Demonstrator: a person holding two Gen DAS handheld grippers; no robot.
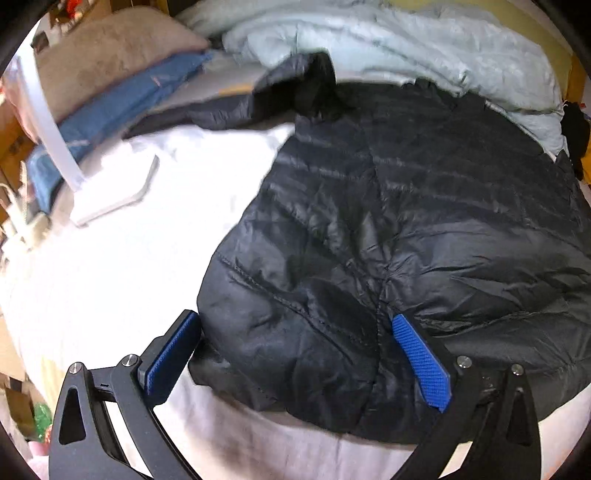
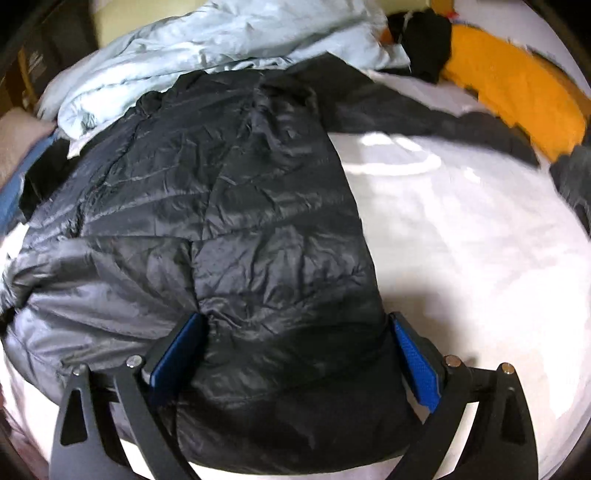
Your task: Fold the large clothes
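Black quilted puffer jacket point(image 1: 406, 221) flat on white bed sheet point(image 1: 147, 258); my left tongs point(image 1: 295, 332) and right tongs point(image 2: 295, 332) gape wide, straddling its hem corners.

jacket point(image 1: 424, 221): thin quilted cloth, crinkled, a faint sheen was seen
sheet point(image 2: 461, 258): smooth white cloth, matt
duvet point(image 1: 388, 40): soft pale-blue cloth, rumpled
finger pads point(image 1: 421, 362): ribbed blue, matt

Left of my left claw point(image 1: 295, 354) the white bed sheet point(image 1: 147, 258) lies open, a flat white box point(image 1: 114, 195) further ahead. Right of my right claw point(image 2: 295, 354) it lies bare too. Ahead, the black puffer jacket point(image 2: 229, 206) and pale blue duvet point(image 2: 221, 33) block both.
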